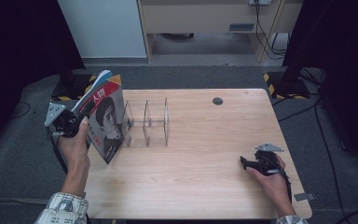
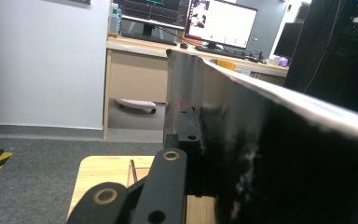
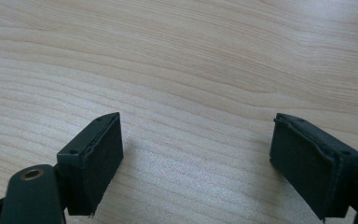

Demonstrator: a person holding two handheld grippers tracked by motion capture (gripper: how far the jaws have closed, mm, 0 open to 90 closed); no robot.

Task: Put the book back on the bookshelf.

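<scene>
My left gripper (image 1: pixel 85 113) is shut on a magazine (image 1: pixel 104 116) with a portrait on its cover, held upright and tilted at the table's left edge. In the left gripper view the magazine (image 2: pixel 270 154) is a dark slab pressed against the jaw, whose pad (image 2: pixel 189 126) clamps its cover. A clear acrylic divider rack (image 1: pixel 147 122) stands just right of the magazine, its slots bare. My right gripper (image 1: pixel 243 161) rests low near the table's front right, open, jaws pointing left. In the right gripper view its pads (image 3: pixel 95 154) are wide apart over bare wood with nothing between them.
The wooden table (image 1: pixel 200 177) has a round cable hole (image 1: pixel 217 101) at the back. Black stands with yellow-striped bases (image 1: pixel 279 84) flank the table on the grey carpet. A light wood desk (image 2: pixel 135 70) with monitors stands beyond.
</scene>
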